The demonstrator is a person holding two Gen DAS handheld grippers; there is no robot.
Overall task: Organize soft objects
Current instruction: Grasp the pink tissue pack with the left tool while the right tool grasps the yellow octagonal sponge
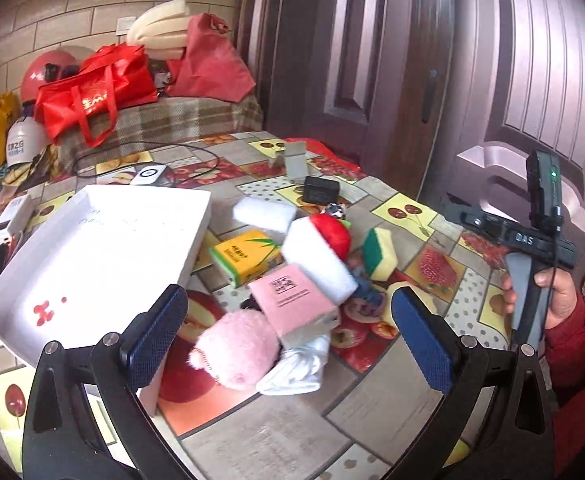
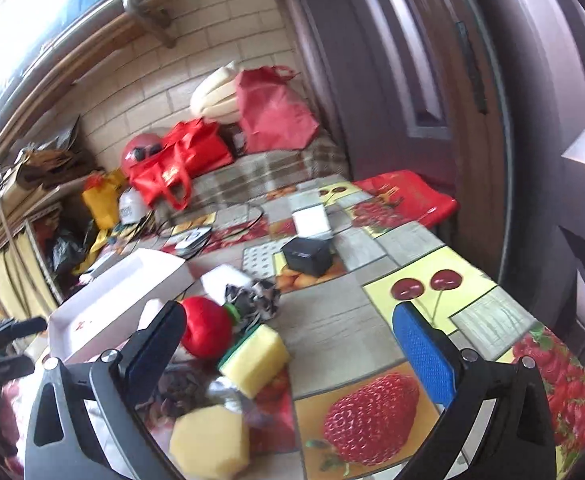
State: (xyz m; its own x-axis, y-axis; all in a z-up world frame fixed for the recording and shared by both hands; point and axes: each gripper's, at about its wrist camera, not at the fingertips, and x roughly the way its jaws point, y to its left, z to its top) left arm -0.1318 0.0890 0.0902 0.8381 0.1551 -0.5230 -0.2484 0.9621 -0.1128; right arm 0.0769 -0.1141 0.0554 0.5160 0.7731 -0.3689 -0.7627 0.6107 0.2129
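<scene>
On the fruit-print tabletop (image 1: pixel 412 364), a white box (image 1: pixel 104 256) lay open beside heaped soft things: white sponge (image 1: pixel 316 268), pink plush (image 1: pixel 240 348), yellow-green sponge (image 1: pixel 378 254). Both the left hand-held gripper (image 1: pixel 288 344) and the right hand-held gripper (image 2: pixel 288 356) hung spread wide above them, holding nothing.

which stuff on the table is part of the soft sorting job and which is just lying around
Belongs to the job:
pink plush toy
red plush fruit
yellow-green sponge
white foam block
white cloth
white tray, likely where they go

Just lying about:
black adapter
black cable
red bags
yellow box
</scene>
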